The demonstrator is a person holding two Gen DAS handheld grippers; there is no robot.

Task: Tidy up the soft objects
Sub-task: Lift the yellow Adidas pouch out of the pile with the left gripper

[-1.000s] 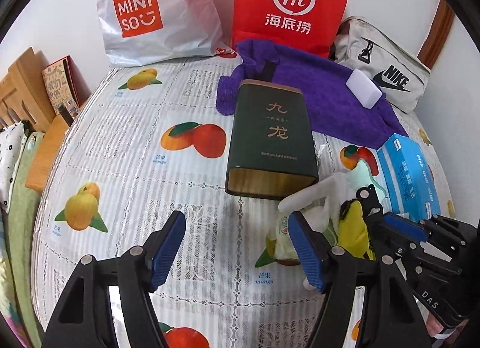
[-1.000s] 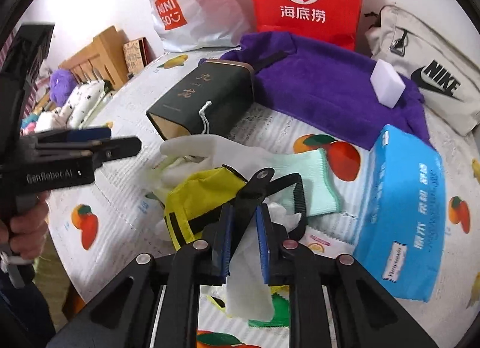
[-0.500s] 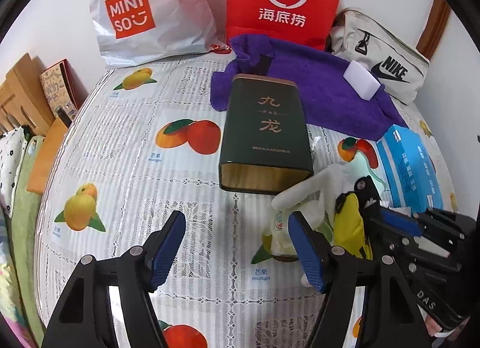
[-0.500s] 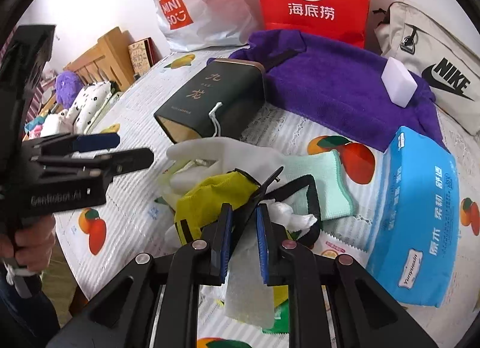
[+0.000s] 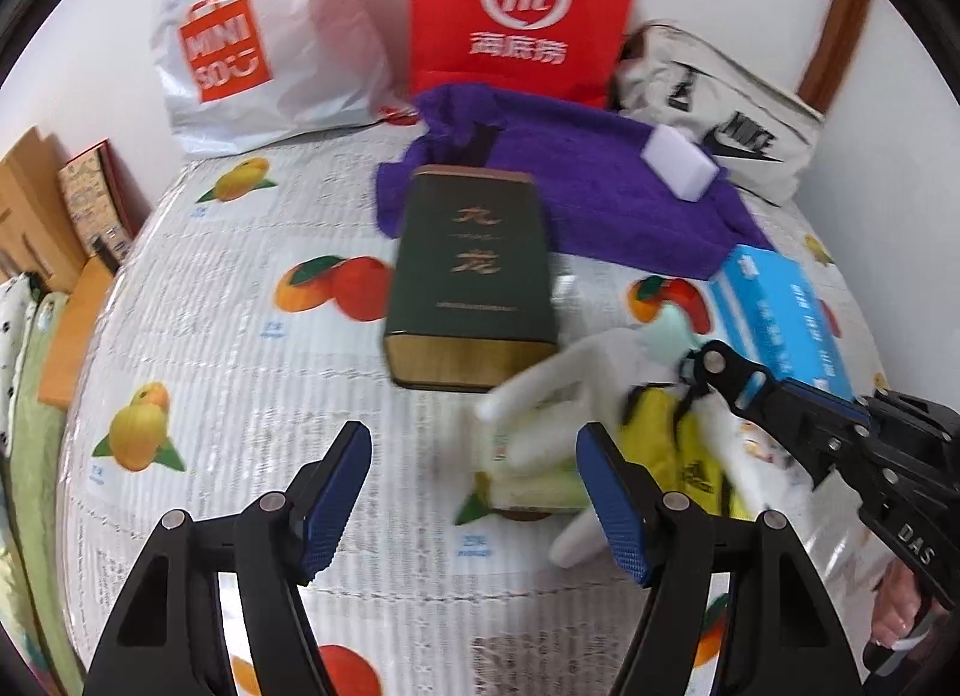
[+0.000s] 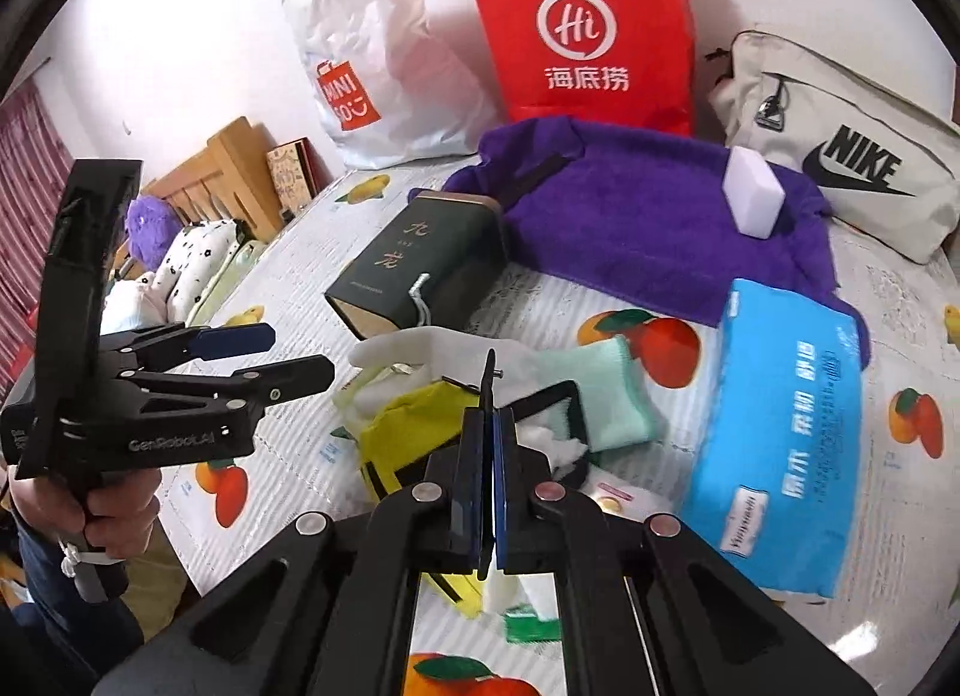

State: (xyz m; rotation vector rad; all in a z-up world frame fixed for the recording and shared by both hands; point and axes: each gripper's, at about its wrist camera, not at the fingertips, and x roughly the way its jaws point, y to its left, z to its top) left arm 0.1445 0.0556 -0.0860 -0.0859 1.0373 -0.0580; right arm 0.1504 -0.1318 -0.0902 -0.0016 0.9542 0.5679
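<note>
- The left gripper (image 5: 474,492) hovers above the tablecloth (image 5: 240,348) with its blue-padded fingers (image 5: 336,492) spread wide, nothing between them; the right wrist view shows it at the left, held in a hand (image 6: 114,516)
- The right gripper (image 6: 487,444) has its fingers pressed together; whether they pinch cloth cannot be told; a pale scrap shows just below the pads
- The soft pile lies near the table's front edge: a white glove (image 6: 432,345) with a mint-green cuff, and a yellow pouch (image 6: 408,432) with black trim on it, directly under the right gripper
- A dark green box (image 5: 471,276) lies flat just behind the pile; a blue tissue pack (image 6: 780,432) sits beside the pile
- A purple towel (image 6: 630,216) is spread further back with a white sponge (image 6: 753,198) on it; a red bag (image 6: 582,24), a white bag (image 6: 372,54) and a beige pouch (image 6: 840,150) stand along the wall
</note>
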